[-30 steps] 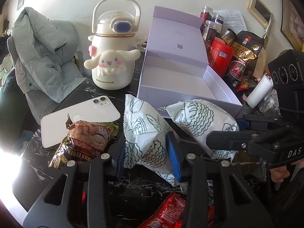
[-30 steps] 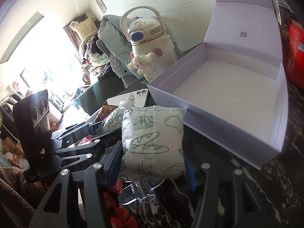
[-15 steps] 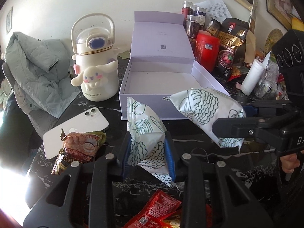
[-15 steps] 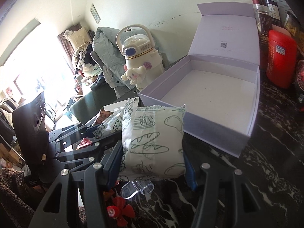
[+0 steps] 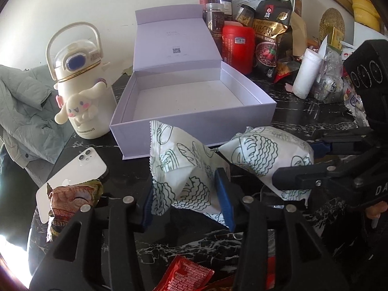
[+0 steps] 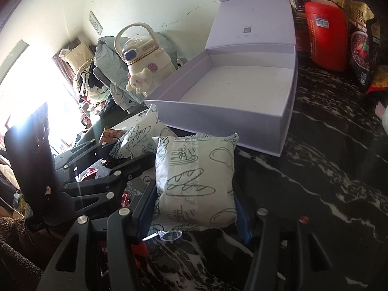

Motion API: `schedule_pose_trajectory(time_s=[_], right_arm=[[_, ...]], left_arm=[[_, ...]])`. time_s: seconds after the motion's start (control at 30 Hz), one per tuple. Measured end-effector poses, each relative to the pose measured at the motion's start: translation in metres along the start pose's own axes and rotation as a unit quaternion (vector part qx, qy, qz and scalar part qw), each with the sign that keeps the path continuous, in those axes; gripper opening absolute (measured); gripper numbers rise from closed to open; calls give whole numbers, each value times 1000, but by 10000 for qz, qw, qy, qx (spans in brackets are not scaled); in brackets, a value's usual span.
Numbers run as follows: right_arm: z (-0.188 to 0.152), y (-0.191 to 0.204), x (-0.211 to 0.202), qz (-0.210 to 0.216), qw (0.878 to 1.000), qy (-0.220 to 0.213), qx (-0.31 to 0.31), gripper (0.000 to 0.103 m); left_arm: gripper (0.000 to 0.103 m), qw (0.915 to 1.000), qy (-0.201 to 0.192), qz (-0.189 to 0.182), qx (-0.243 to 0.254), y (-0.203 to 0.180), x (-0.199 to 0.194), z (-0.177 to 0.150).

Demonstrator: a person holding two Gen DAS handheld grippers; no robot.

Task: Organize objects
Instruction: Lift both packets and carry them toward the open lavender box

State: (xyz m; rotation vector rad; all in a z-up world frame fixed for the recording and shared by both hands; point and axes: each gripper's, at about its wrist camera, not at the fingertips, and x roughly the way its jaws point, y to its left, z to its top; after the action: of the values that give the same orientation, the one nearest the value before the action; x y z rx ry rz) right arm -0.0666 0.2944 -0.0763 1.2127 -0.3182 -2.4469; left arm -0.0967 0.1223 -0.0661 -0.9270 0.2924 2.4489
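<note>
Two bread packets (image 5: 184, 169) (image 6: 196, 181) point lengthwise toward the open box (image 5: 194, 118).

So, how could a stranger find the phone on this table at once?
Start at the open lilac box on the black marble table. Left of it stands a cream bottle with a puppy figure; the phone lies flat in front of that bottle, camera side up. It is the only white, smooth slab there, partly covered by a crinkled brown snack bag.
</note>
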Motion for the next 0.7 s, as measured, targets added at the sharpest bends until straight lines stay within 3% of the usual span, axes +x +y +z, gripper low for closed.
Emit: schedule_pose_trajectory(time_s=[0.3,0.53,0.7], right_arm=[[3,4,9,-591,9979,188,-212,58],[3,4,21,-488,9976,360,-337,58],[3,2,21,-344,9983,365,-290,57]], left_arm=[[46,9987,232,-314,-336,10,4,2],[60,9980,264,-546,-196,1,4,9],[60,9951,269,-786,-537,10,13,13]])
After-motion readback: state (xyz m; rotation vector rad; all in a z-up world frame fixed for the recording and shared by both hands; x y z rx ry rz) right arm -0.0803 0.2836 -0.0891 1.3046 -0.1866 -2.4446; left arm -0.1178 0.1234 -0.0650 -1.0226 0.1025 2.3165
